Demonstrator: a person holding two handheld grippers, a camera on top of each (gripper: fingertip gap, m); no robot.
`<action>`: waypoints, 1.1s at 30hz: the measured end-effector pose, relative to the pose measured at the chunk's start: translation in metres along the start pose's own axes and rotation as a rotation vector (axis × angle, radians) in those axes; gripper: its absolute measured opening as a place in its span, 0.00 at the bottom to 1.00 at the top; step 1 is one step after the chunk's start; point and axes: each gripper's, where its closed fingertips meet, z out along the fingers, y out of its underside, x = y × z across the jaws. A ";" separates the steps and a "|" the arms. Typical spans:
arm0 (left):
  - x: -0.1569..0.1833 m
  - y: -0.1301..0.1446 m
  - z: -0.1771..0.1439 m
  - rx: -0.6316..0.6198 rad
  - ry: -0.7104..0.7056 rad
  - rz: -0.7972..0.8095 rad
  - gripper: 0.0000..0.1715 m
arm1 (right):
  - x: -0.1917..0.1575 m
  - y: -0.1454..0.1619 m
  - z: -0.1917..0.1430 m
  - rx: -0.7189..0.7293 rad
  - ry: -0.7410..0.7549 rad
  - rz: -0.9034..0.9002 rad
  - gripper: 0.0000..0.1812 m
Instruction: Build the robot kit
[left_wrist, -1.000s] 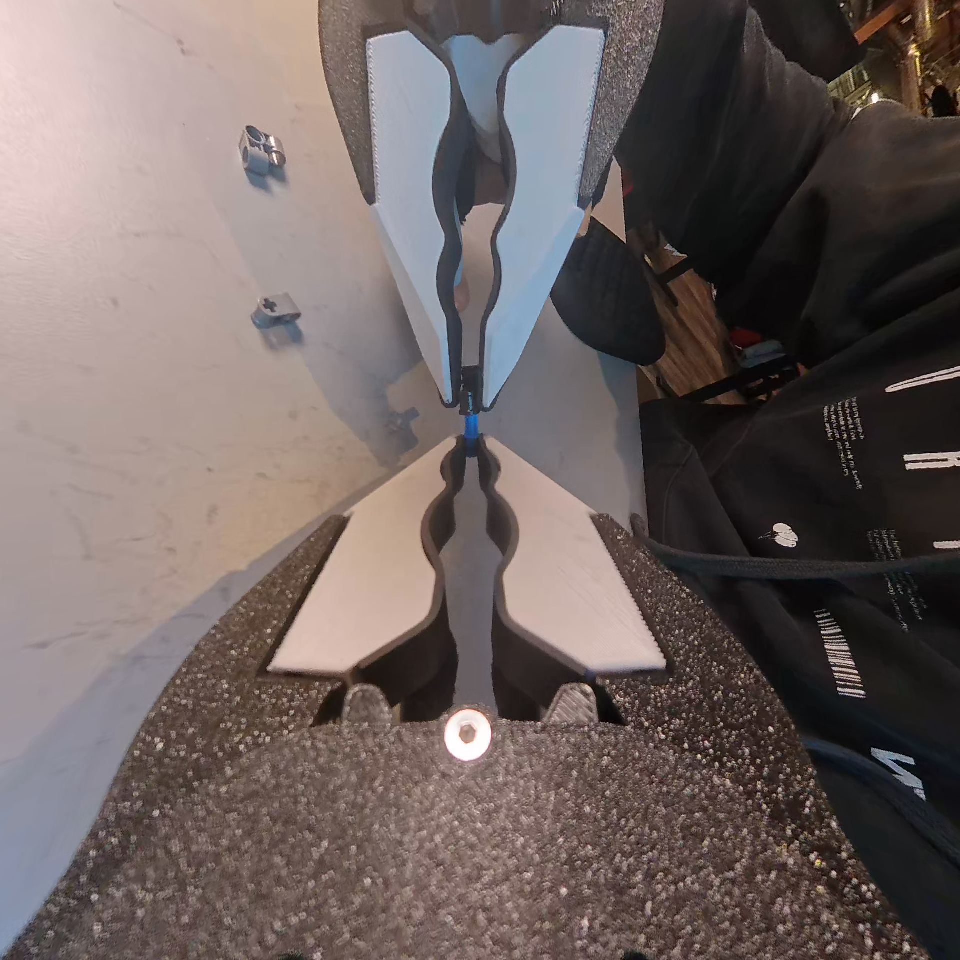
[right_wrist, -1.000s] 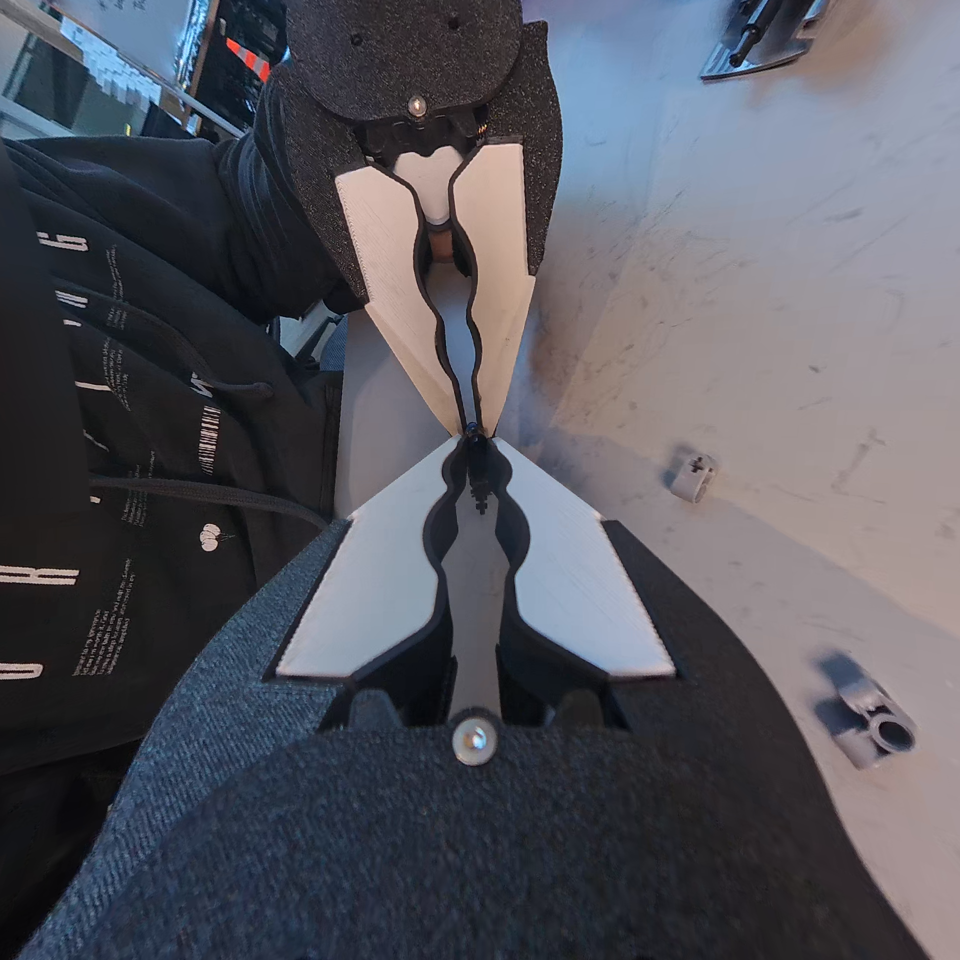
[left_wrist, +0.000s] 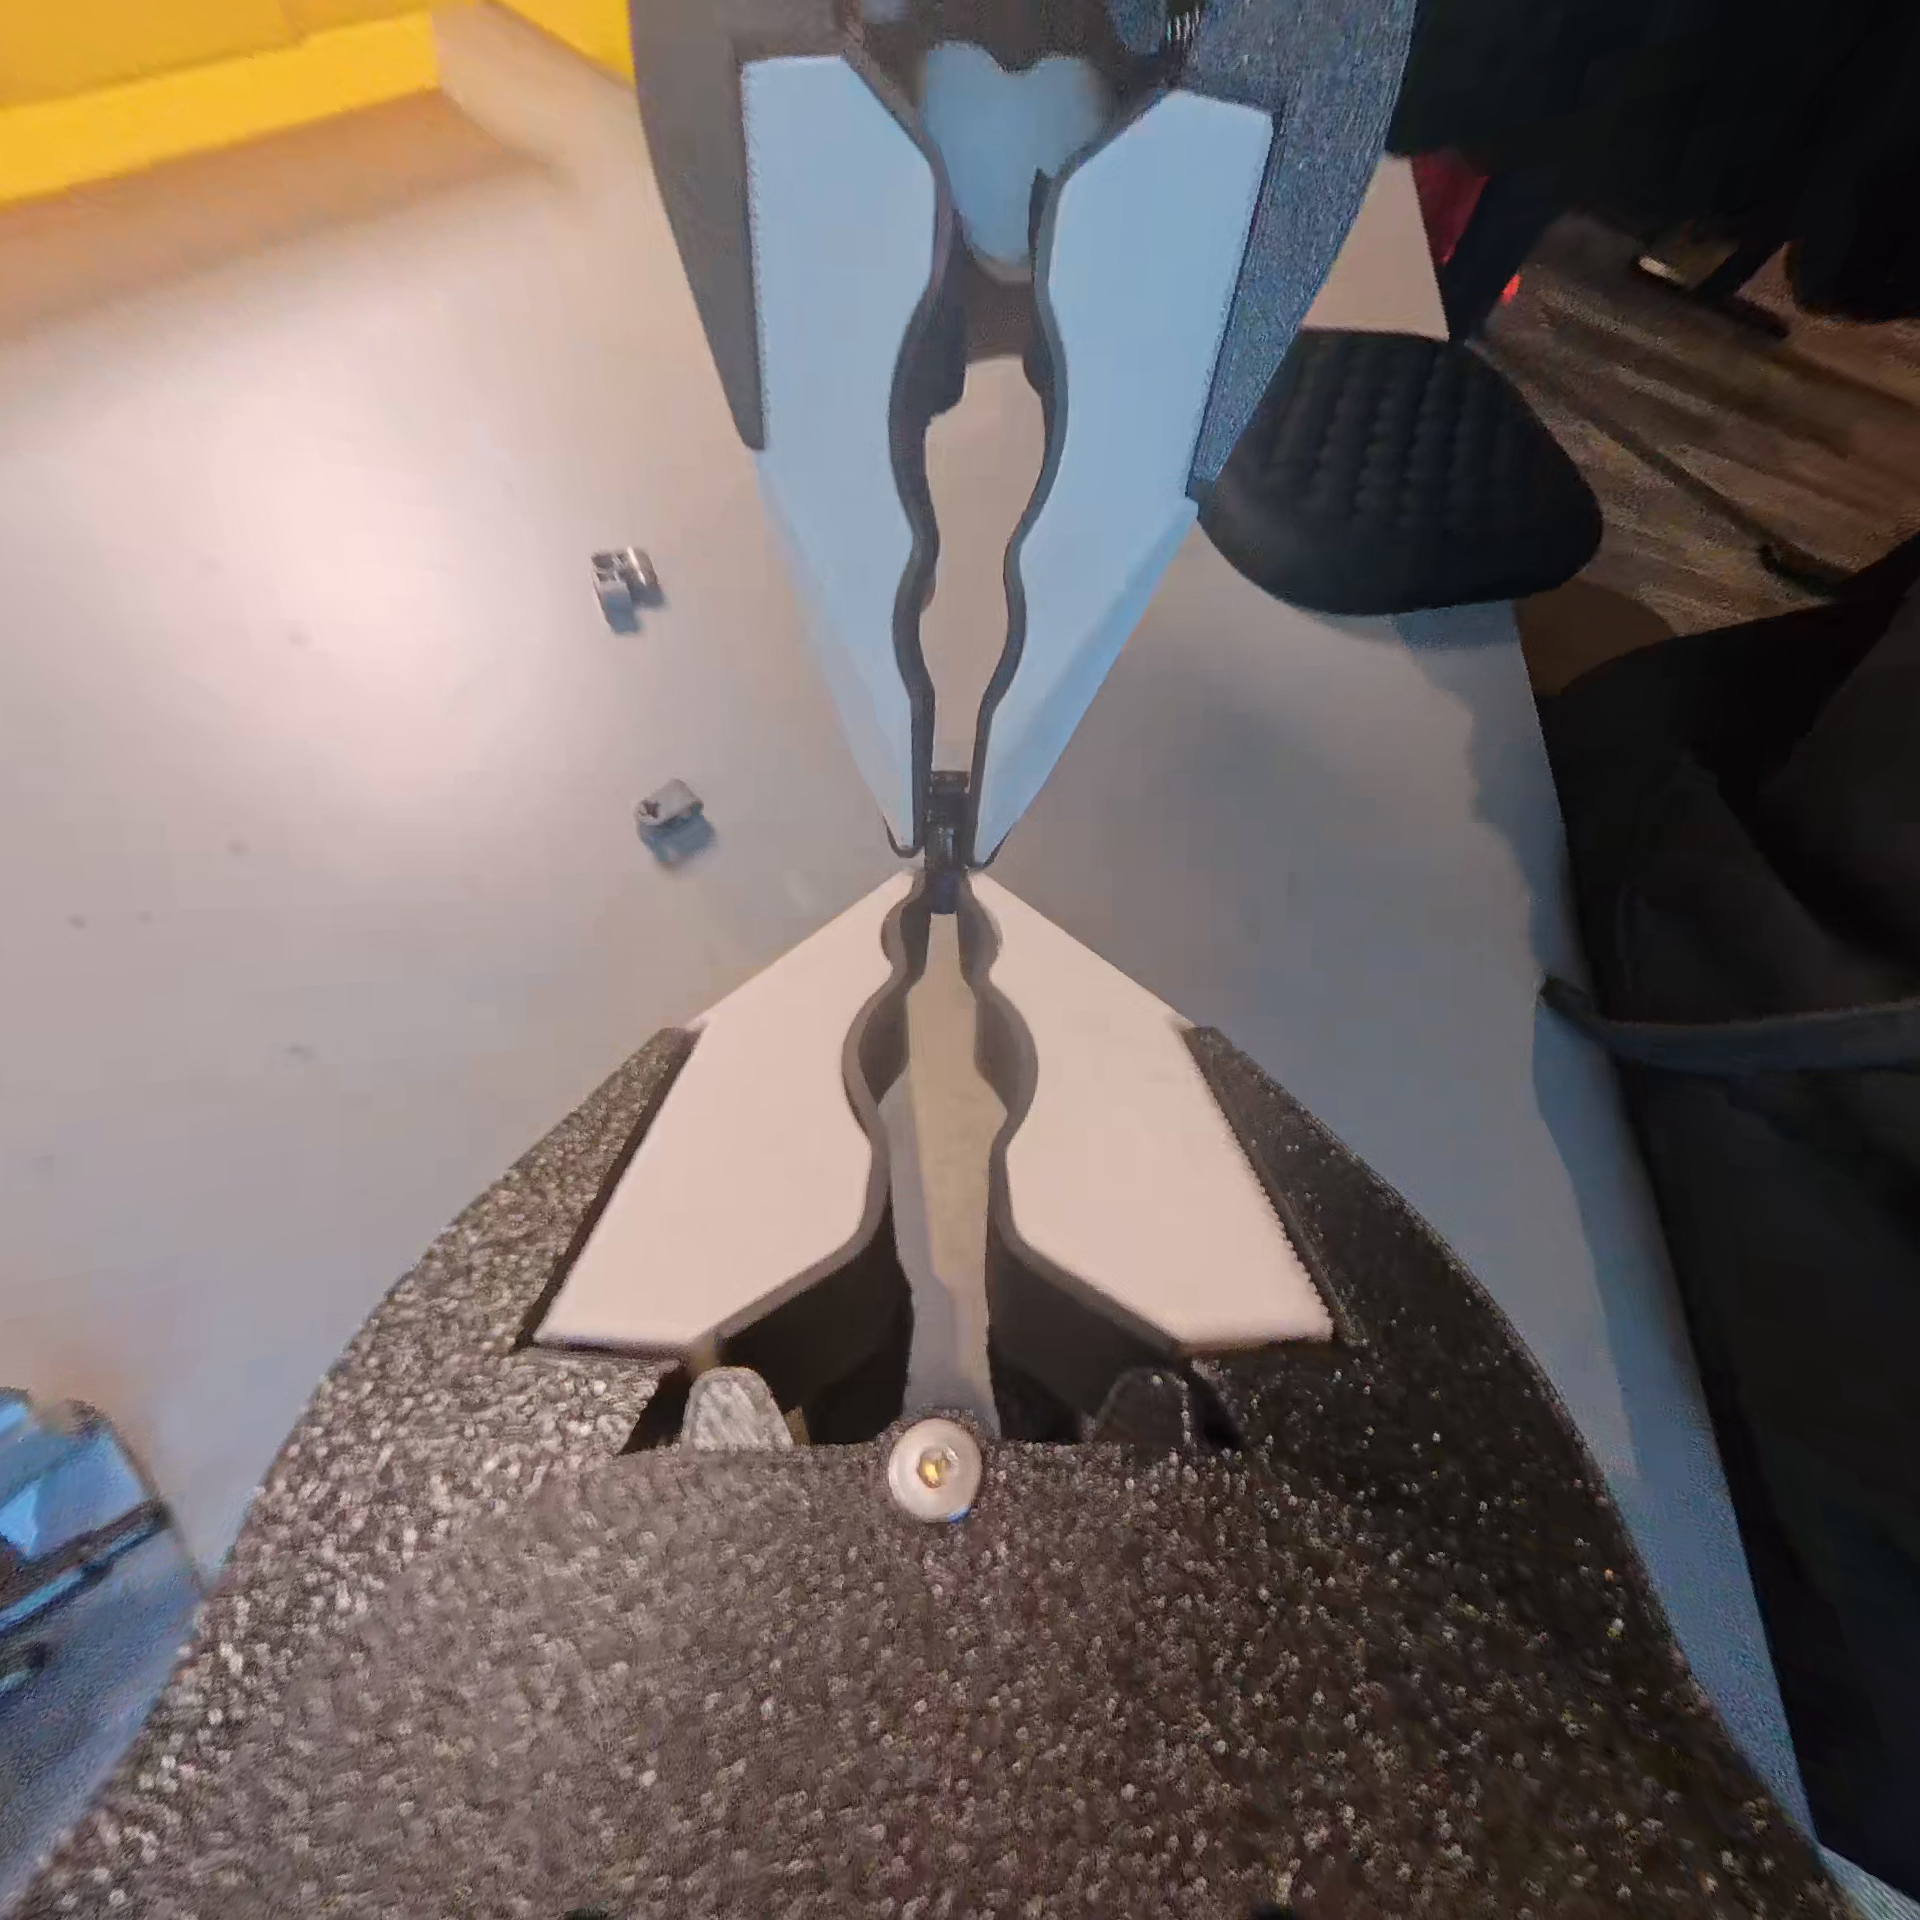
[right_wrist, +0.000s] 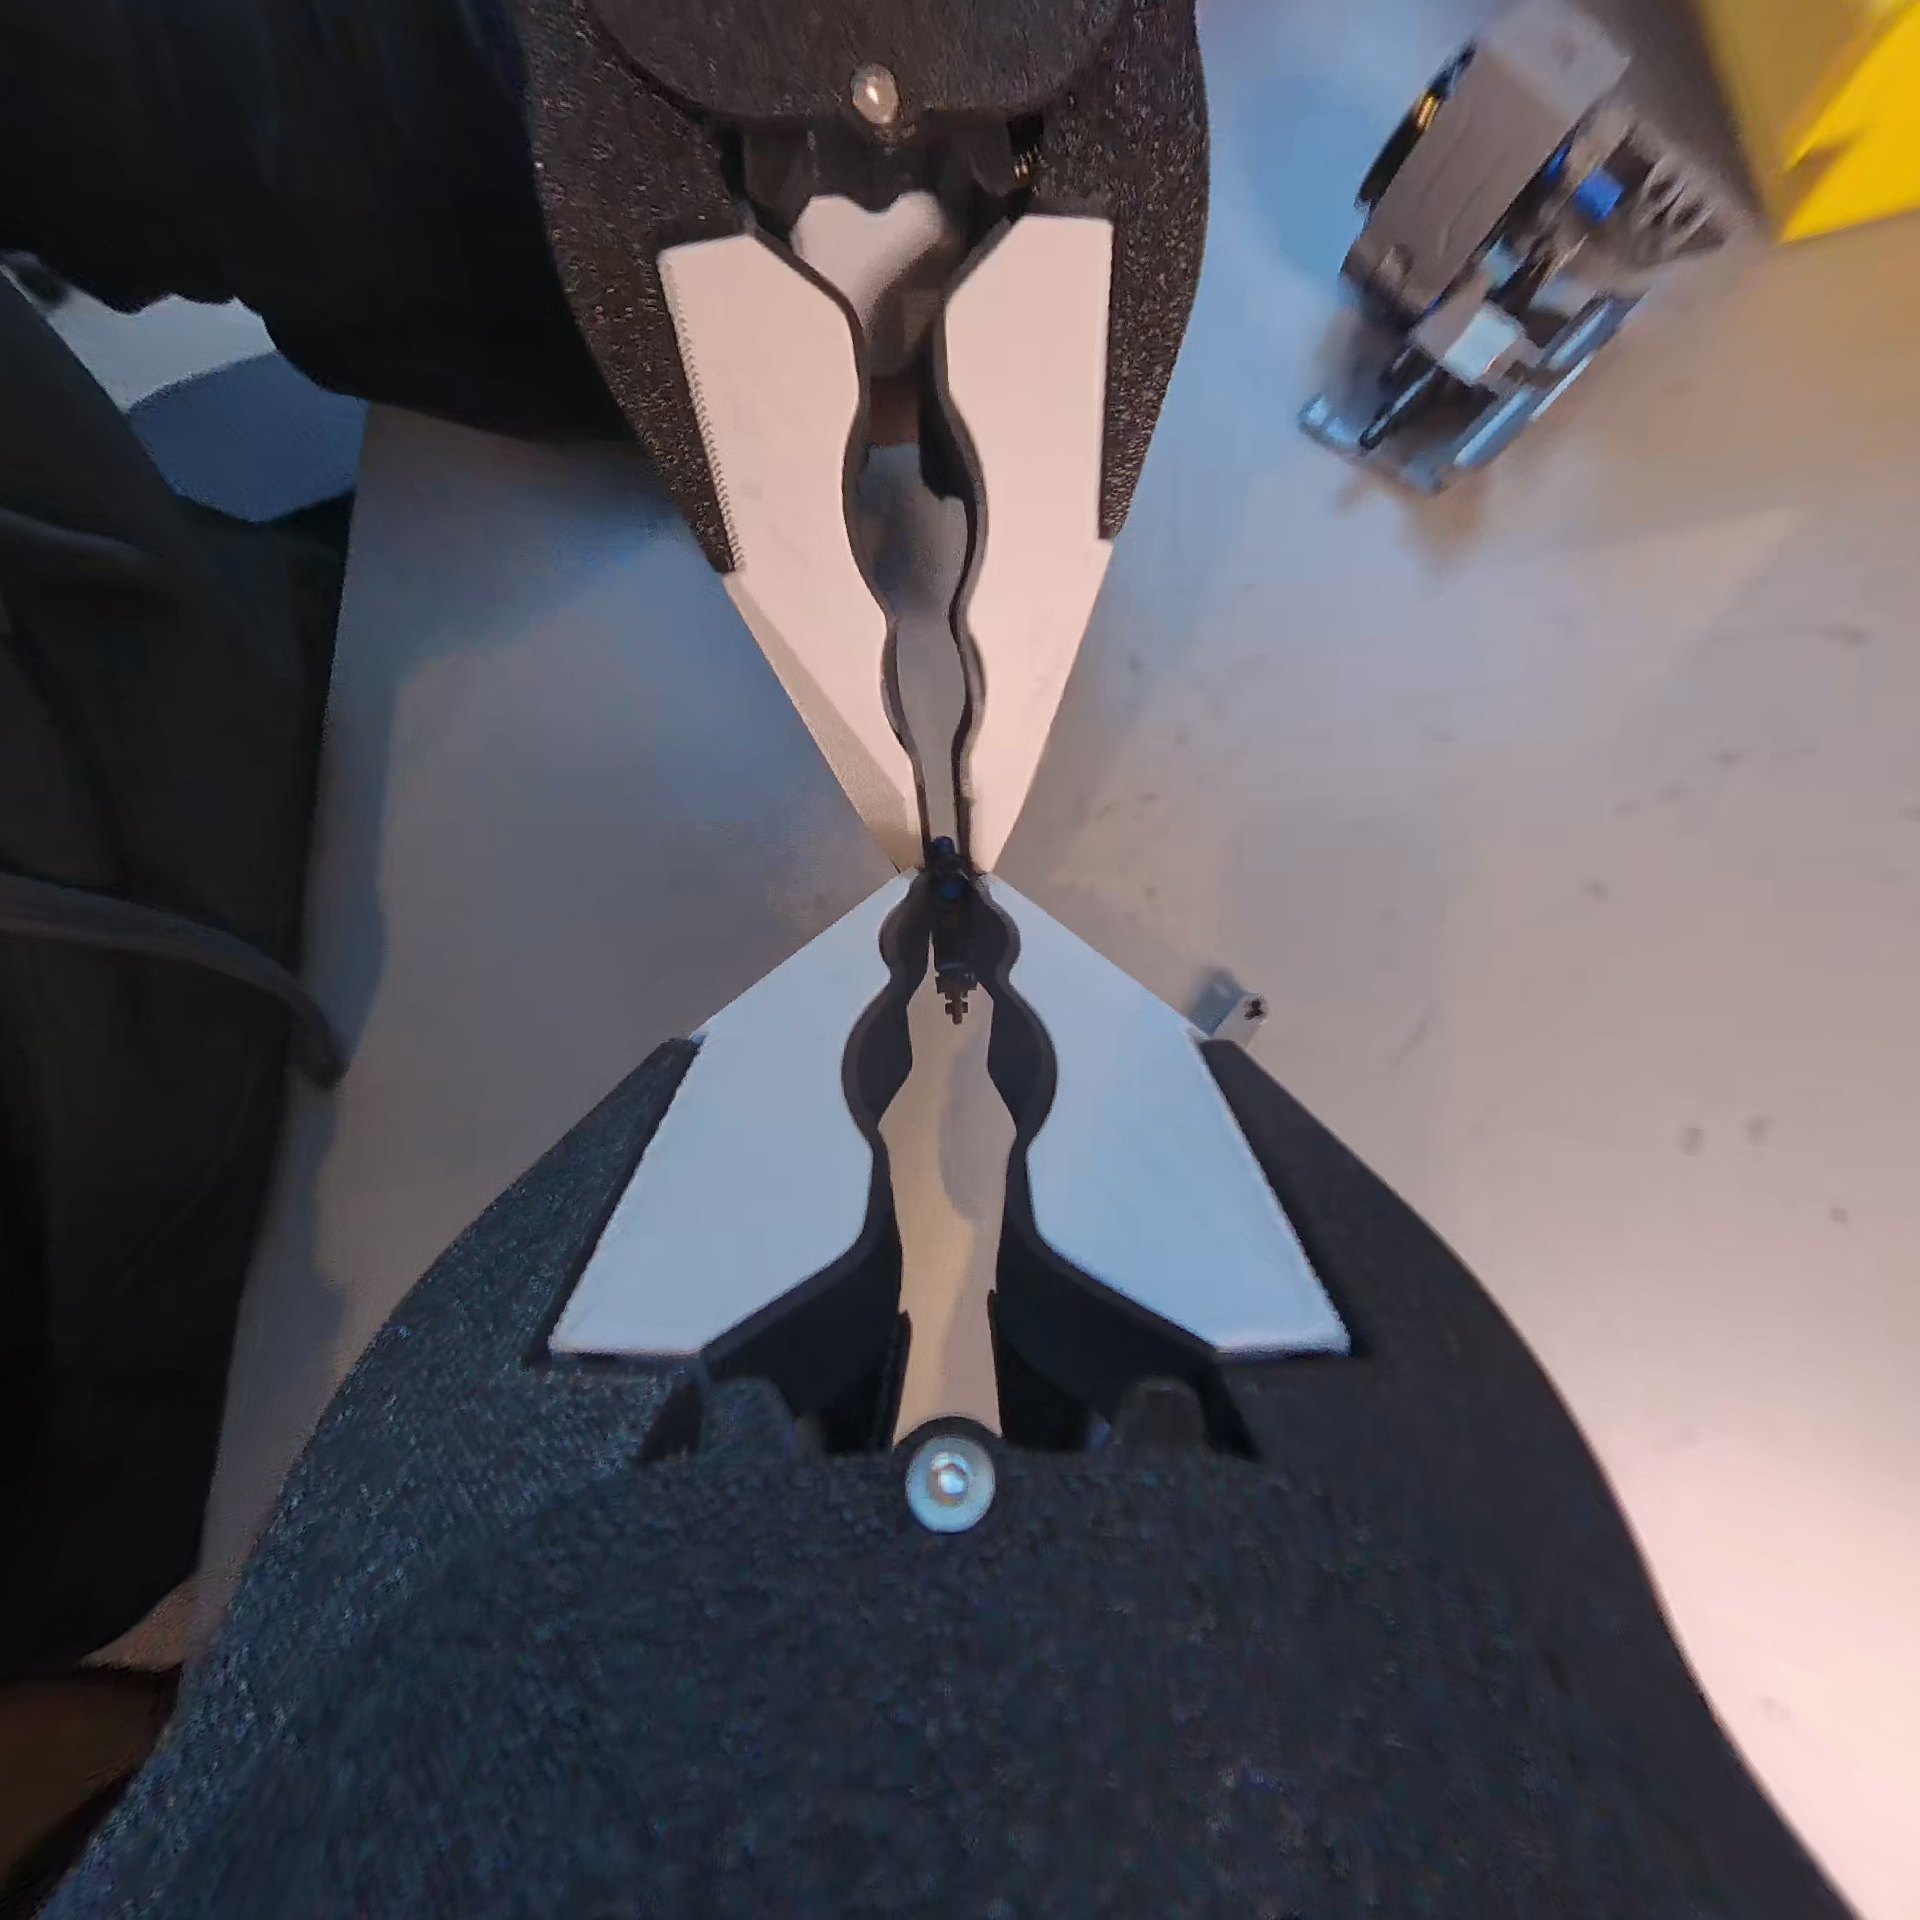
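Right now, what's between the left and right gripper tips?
A small black-and-blue pin bridges the left gripper and the right gripper. Both sets of jaws are shut on it, tip to tip. It shows clearest in the right wrist view.

A pale table (left_wrist: 312, 935) holds two small grey plastic pieces (left_wrist: 623, 587) (left_wrist: 670, 818) and a blurry metal block (right_wrist: 1507, 312).

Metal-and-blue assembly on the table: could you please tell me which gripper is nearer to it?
Left. The assembly lies just beside the left gripper's body; the right gripper is farther off, meeting the left tip to tip.
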 end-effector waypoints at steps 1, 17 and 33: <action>-0.003 -0.003 -0.004 0.023 -0.021 0.026 0.07 | -0.001 -0.003 -0.004 0.036 0.014 -0.024 0.04; 0.010 -0.010 -0.003 0.051 0.008 0.090 0.01 | -0.008 -0.002 -0.012 0.215 0.078 -0.082 0.04; -0.001 -0.063 -0.046 0.489 0.048 -0.023 0.01 | -0.002 -0.055 -0.066 0.710 0.153 -0.058 0.12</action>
